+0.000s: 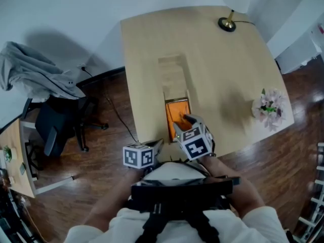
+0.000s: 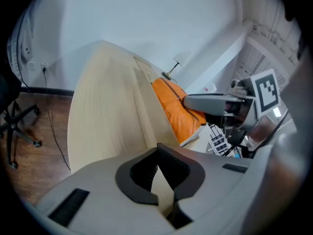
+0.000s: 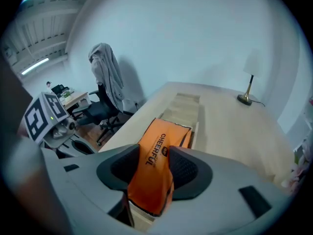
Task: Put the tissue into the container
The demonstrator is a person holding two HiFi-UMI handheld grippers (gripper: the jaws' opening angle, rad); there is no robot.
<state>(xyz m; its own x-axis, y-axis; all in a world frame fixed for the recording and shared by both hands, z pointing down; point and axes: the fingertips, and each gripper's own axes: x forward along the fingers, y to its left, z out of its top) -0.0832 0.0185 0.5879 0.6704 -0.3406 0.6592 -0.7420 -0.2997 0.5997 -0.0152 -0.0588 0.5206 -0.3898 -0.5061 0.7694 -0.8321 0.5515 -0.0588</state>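
An orange tissue pack (image 1: 177,113) (image 3: 156,155) printed CHEERFUL lies slanted in the near end of a long pale wooden container (image 1: 172,72) (image 3: 186,104) on the table (image 1: 217,65). My right gripper (image 1: 187,119) (image 3: 154,168) is shut on the pack's near end, with a pad pressed on each side. The left gripper view shows the pack (image 2: 173,104) inside the container with the right gripper (image 2: 215,104) on it. My left gripper (image 1: 157,145) (image 2: 159,173) sits at the container's near left corner by the table's front edge. It is shut on a thin wooden wall of the container.
A small brass lamp (image 1: 228,23) (image 3: 247,94) stands at the table's far right corner. A bunch of flowers (image 1: 269,108) sits near the right edge. Left of the table are an office chair (image 1: 55,120) with a grey cloth (image 1: 35,75) over it and a side desk (image 1: 12,156).
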